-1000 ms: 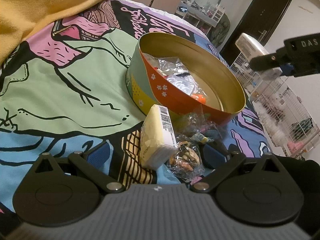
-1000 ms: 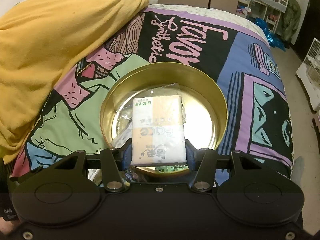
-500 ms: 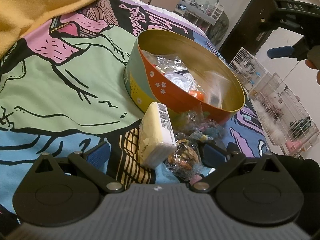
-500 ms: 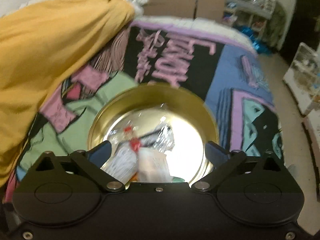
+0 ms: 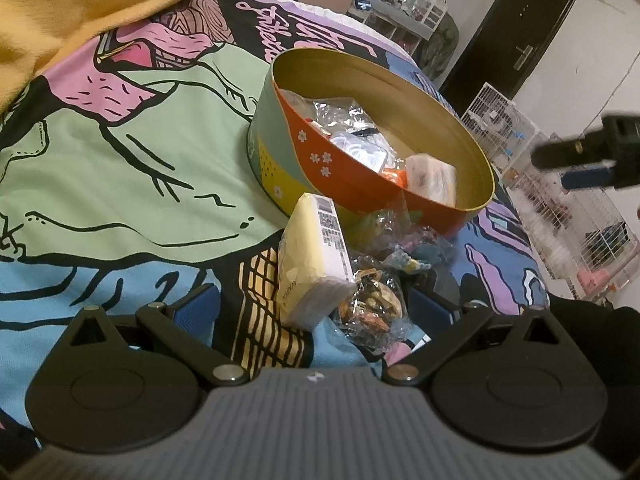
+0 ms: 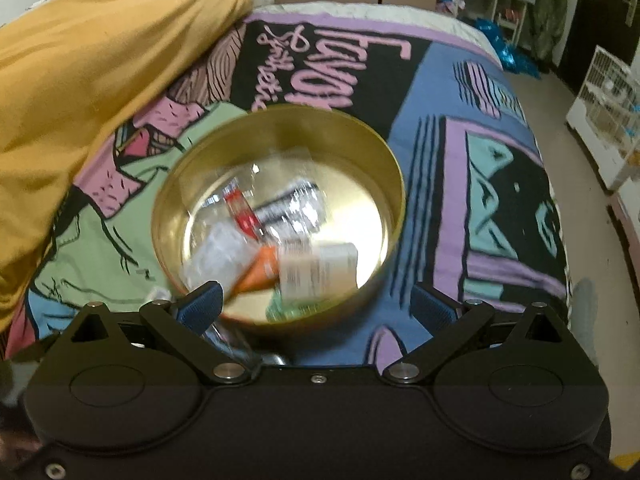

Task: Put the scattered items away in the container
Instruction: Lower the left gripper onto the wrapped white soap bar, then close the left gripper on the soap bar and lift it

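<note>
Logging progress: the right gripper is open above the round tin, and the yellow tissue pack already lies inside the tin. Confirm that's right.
Not quite. The yellow tissue pack is outside the round tin, on the bedspread against the tin's near side, as the left wrist view shows. The rest holds: the right gripper is open above the tin.

Gold-lined tin (image 5: 320, 168) with orange, yellow, teal flowered wall; pale yellow packet (image 5: 310, 264); mustard blanket (image 6: 80, 80), upper left; cartoon-print bedspread (image 5: 120, 160).
</note>
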`<state>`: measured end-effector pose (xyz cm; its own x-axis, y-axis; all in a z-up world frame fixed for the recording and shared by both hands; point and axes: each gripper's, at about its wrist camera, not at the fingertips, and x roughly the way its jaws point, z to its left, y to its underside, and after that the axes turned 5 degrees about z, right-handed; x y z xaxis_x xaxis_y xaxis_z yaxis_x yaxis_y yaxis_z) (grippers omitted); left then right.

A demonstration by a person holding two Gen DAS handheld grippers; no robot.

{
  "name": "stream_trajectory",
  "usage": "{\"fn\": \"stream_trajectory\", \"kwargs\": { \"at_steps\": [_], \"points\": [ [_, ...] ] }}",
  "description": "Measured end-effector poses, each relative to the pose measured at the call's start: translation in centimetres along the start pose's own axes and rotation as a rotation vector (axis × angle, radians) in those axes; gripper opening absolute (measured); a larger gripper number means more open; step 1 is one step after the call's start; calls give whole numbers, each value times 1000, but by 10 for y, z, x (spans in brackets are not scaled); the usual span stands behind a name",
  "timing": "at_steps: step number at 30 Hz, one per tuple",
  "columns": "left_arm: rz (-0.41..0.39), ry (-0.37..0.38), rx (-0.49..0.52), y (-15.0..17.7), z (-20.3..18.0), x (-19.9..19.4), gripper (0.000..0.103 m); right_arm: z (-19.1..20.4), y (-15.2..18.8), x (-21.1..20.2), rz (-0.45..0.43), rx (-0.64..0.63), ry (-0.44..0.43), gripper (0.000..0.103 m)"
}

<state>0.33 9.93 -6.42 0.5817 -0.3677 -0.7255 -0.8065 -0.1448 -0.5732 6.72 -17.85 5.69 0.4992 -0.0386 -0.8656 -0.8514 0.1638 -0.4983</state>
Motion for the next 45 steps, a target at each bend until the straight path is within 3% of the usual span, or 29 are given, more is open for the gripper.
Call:
{"fn": "stream_trajectory", "kwargs": {
  "at_steps": [11, 15, 27, 40, 45],
  "points": [
    [2, -16, 56, 3, -9, 2, 103, -39, 50, 10, 42, 76, 2, 101],
    [-3, -14, 68, 3, -11, 1, 103, -48, 63, 16, 48, 82, 40, 101],
    [-14, -41, 78, 1, -14, -1, 103, -75, 96, 23, 9, 75, 90, 101],
    [2, -96, 139, 3, -33, 11, 103, -81, 103, 31, -42, 136, -37, 101],
    [21, -89, 142, -4, -37, 22, 80, -82, 104, 33, -46, 158, -64, 101]
  ]
}}
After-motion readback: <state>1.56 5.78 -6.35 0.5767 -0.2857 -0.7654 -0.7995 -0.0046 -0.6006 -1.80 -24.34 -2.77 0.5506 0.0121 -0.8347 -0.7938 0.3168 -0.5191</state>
